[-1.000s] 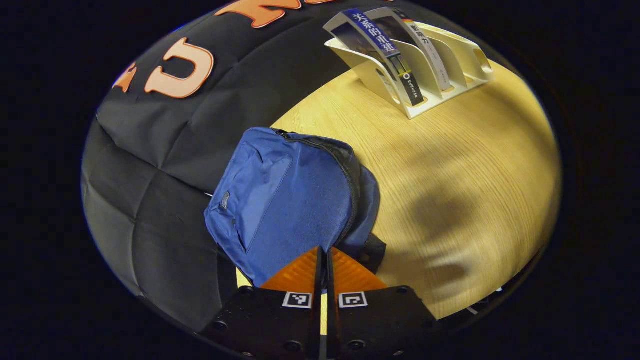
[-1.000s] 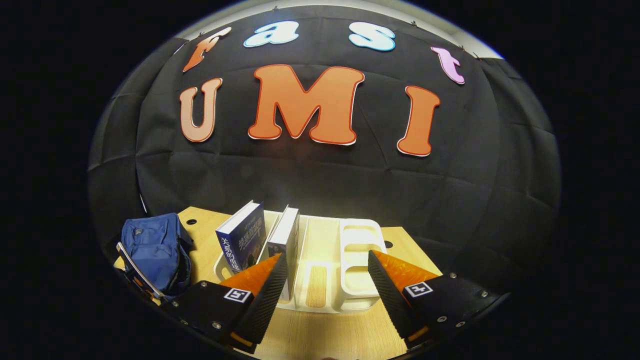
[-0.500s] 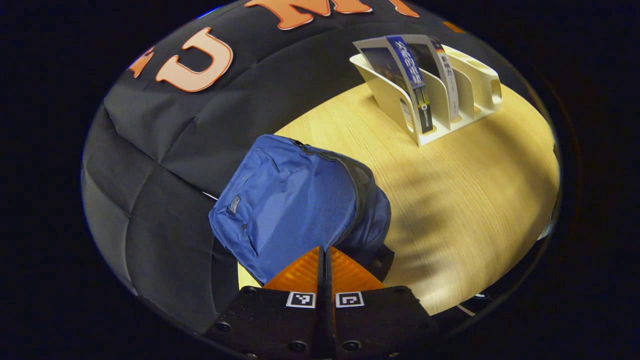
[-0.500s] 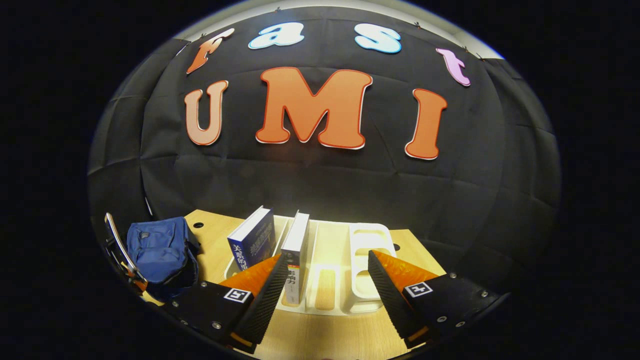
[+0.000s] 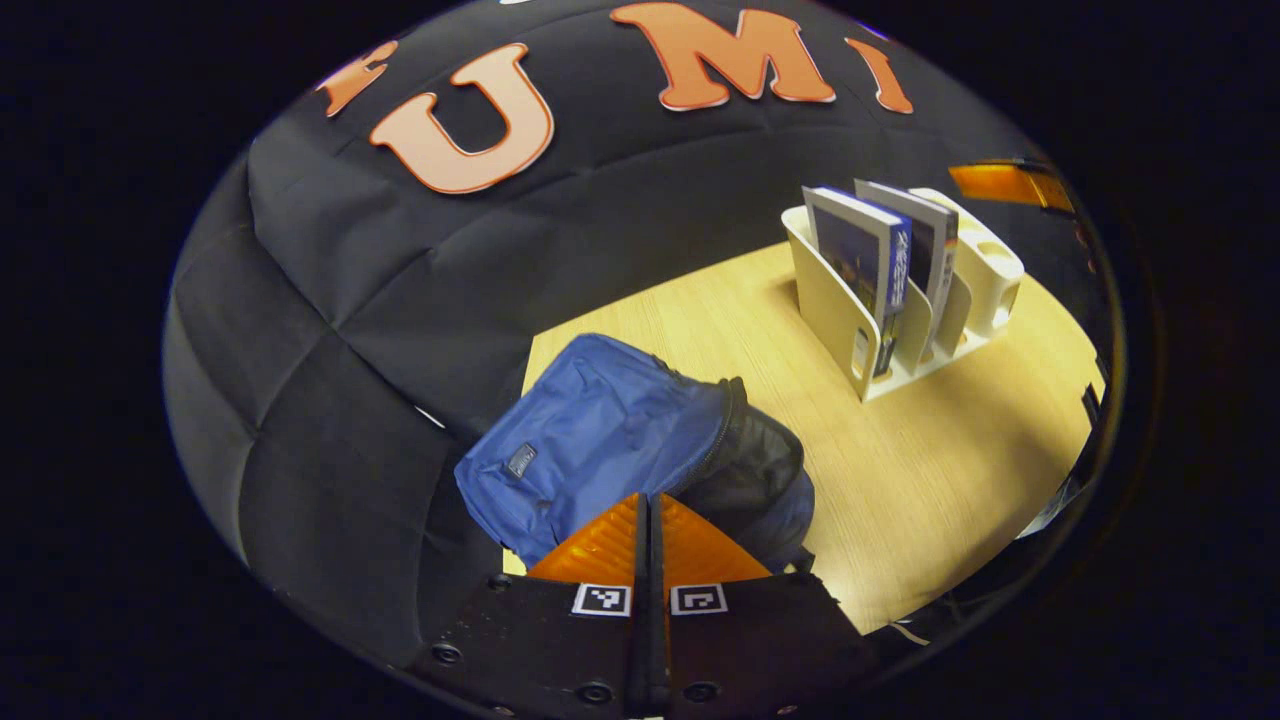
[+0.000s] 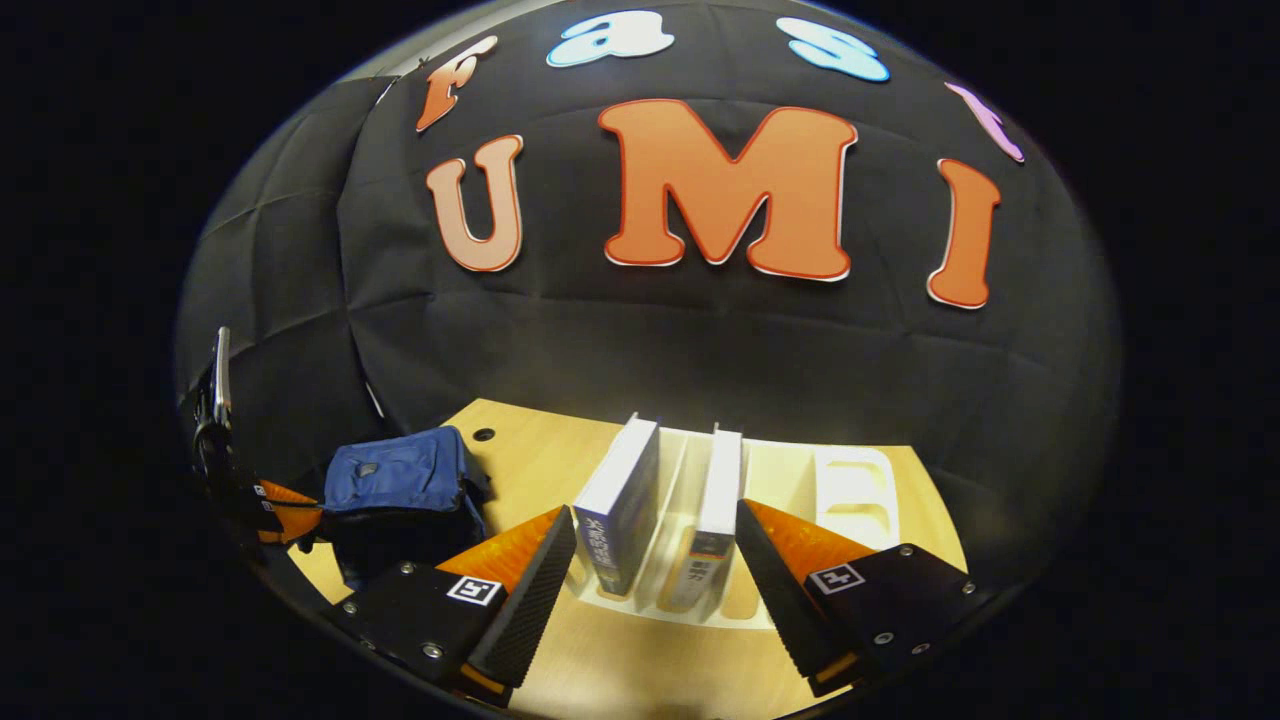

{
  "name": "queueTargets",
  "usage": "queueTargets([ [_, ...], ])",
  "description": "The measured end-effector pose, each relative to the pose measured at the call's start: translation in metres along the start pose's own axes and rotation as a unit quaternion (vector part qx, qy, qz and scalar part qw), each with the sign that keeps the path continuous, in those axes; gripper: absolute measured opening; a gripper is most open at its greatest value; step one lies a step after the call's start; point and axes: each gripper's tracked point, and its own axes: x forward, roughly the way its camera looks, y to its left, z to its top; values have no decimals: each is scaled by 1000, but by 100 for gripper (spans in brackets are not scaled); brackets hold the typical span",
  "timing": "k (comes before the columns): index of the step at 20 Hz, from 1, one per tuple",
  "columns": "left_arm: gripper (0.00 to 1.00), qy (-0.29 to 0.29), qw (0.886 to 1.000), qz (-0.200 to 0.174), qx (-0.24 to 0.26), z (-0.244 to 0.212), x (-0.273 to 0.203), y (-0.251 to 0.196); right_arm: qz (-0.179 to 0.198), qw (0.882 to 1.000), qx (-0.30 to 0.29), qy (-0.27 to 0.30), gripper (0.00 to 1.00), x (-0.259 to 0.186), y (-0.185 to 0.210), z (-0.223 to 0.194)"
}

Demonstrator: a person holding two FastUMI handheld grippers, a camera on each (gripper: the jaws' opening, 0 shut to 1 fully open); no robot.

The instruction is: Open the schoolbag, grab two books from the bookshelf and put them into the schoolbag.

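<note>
The blue schoolbag lies on the wooden table, its zipped mouth gaping with dark lining showing. My left gripper is shut, its tips pinching the bag at the zipper edge. Two books stand in the white bookshelf: a blue-covered one and a pale-spined one. In the right gripper view, my right gripper is open just in front of the blue book and the pale-spined book, touching neither. The schoolbag and the left gripper sit at far left.
The light wooden table has bare surface between bag and bookshelf. The bookshelf's right-hand slots hold nothing. The black cloth wall stands close behind the table. A finger of the right gripper shows beyond the shelf.
The left gripper has pulled back along the zipper and the bag's mouth has opened, baring dark lining. The right gripper has shifted so both books now lie between its open fingers.
</note>
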Motion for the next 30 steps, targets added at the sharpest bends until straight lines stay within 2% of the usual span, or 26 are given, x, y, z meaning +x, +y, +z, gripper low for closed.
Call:
queueTargets([
  [2,1,-13,1000,-6,6,14,5,14,23,999,23,31,95,9,17,2],
  [4,0,-23,1000,-11,10,27,3,28,27,996,50,64,96,17,24,4],
  [7,0,-44,999,-14,-1,47,0,53,13,994,59,93,95,35,25,8],
  [14,0,-79,996,-36,-24,85,6,90,-22,984,40,171,95,86,31,-1],
  [19,0,-92,994,-56,-36,101,12,103,-69,969,24,237,96,118,16,-22],
  [23,0,-104,992,-67,-40,117,12,109,-85,961,16,262,95,136,9,-29],
  [27,0,-108,991,-73,-34,127,16,106,-96,953,18,287,89,152,3,-39],
  [28,0,-123,990,-67,-26,137,16,109,-106,949,20,296,82,153,1,-44],
  [29,0,-132,989,-63,-16,143,13,111,-111,946,24,303,79,157,1,-48],
  [30,0,-135,989,-55,-11,147,15,112,-116,943,27,312,70,159,0,-53],
])
